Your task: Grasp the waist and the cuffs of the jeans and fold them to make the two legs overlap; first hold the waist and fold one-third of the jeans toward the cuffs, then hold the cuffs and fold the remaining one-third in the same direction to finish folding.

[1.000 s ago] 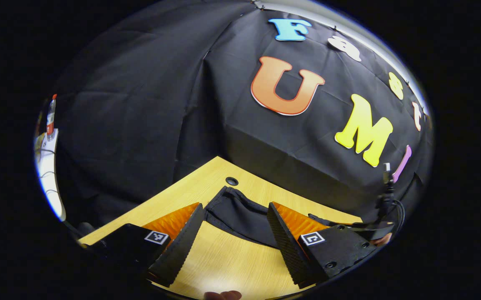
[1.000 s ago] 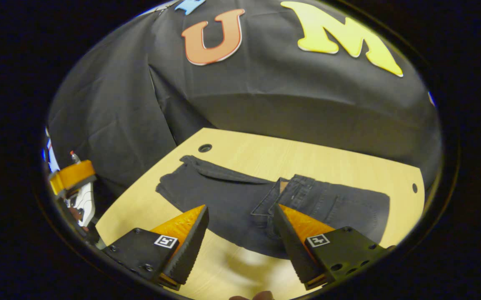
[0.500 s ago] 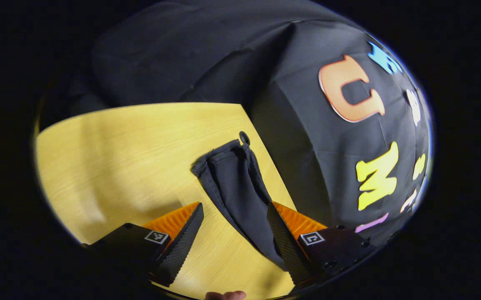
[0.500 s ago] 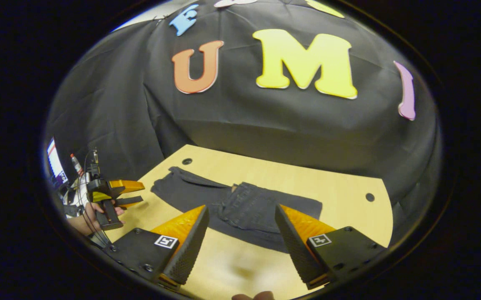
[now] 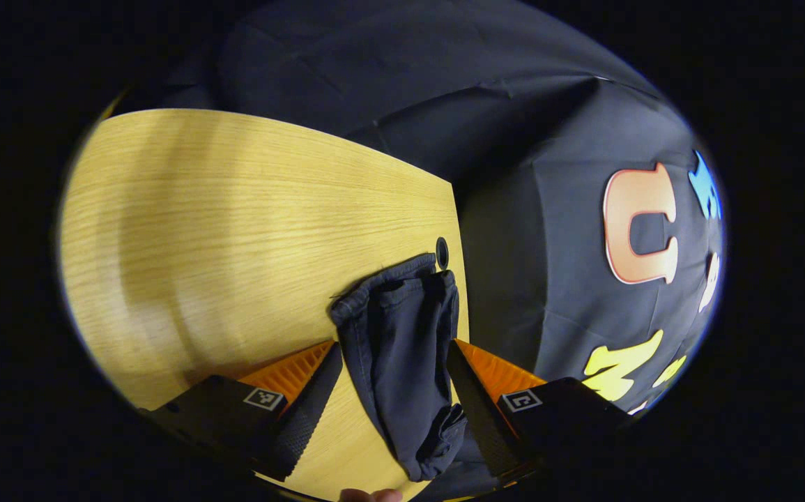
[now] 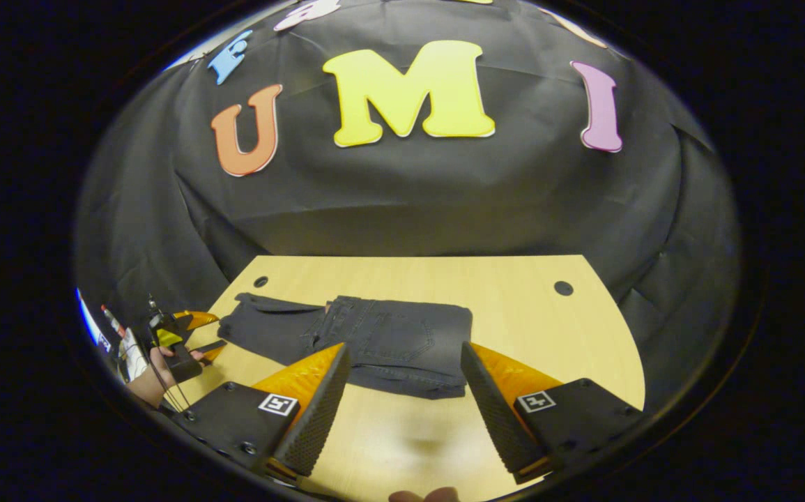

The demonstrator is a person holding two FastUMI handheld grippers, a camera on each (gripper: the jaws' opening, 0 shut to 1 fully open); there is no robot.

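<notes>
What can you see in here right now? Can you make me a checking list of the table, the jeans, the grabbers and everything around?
Surface: light wooden table, with a round hole near each far corner.
Job's things: dark jeans lie flat on the table, waist part already folded over the legs; the cuffs reach a table hole in the left gripper view.
Clutter: nothing seen on the table.
Grippers: left gripper open, fingers either side of the cuff end, not pressing. Right gripper open, above the table, short of the jeans.
Cables: thin wires by the hand holding the left gripper.
Surroundings: black cloth wall behind the table.
</notes>
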